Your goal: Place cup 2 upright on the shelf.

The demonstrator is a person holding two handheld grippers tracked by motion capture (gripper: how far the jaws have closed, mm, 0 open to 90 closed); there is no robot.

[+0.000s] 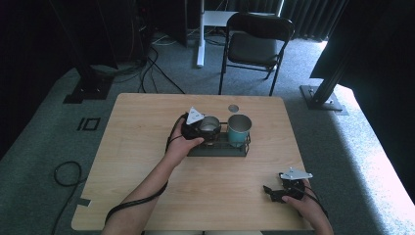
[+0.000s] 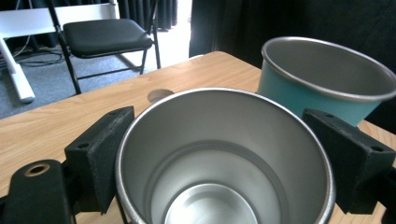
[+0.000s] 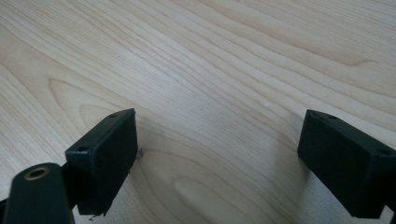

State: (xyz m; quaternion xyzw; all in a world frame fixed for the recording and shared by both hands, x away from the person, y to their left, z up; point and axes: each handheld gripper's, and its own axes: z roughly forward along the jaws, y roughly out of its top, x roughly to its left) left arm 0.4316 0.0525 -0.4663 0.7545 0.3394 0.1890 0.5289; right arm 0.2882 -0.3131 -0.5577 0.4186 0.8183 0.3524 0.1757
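Between the left hand-held gripper jaws sits a steel cup.

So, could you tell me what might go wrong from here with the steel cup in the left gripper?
1. The fingers flank the steel cup on its smooth round wall, so it could slip or tilt if lifted.
2. The teal cup stands close beside it on the black rack; a sideways move might knock it.
3. The right gripper sits open near the table edge, too far away to steady anything.
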